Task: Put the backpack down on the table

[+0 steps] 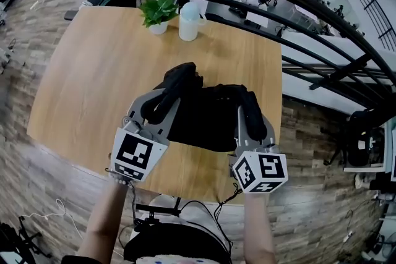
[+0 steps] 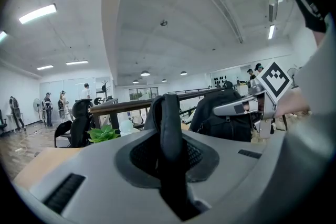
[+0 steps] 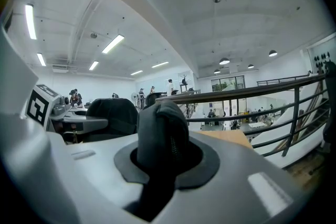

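Black backpack [image 1: 207,117] is held at the tabletop's [image 1: 93,71] near edge, towards its right corner, its straps [image 2: 170,128] pinched in the closed jaws of the left gripper [image 1: 159,99] and right gripper [image 1: 250,117]; released this near the edge, it could slump off.

No text, labels, brands or numbers legible, anywhere in view (signs neither)
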Available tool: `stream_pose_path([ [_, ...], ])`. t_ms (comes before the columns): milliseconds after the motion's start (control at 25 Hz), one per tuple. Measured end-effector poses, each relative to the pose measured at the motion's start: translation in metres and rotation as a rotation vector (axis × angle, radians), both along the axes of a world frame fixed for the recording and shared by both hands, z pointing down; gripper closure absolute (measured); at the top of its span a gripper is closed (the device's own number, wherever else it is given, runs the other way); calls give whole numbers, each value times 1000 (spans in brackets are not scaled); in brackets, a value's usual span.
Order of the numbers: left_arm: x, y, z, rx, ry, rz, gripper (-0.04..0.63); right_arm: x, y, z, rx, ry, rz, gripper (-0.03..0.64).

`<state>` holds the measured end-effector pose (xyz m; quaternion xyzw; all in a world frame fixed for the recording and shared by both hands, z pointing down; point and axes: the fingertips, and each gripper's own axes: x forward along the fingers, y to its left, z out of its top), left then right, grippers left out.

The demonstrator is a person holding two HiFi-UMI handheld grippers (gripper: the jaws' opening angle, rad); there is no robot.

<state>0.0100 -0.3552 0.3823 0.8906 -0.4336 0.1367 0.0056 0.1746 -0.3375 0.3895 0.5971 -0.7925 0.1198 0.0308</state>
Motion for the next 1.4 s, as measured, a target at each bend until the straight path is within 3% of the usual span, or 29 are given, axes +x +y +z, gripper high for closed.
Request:
stream_pose_path([
  [720,11,-23,62,-118,-69,-3,534,8,-18,58,-107,25,-42,552],
  [960,14,-25,85,-161,-119,0,534,4,-17,82,-167,81,-86,546],
  [1400,19,-32,114,-175,-156,-12,519,10,-17,122,-225,134,-72,504],
])
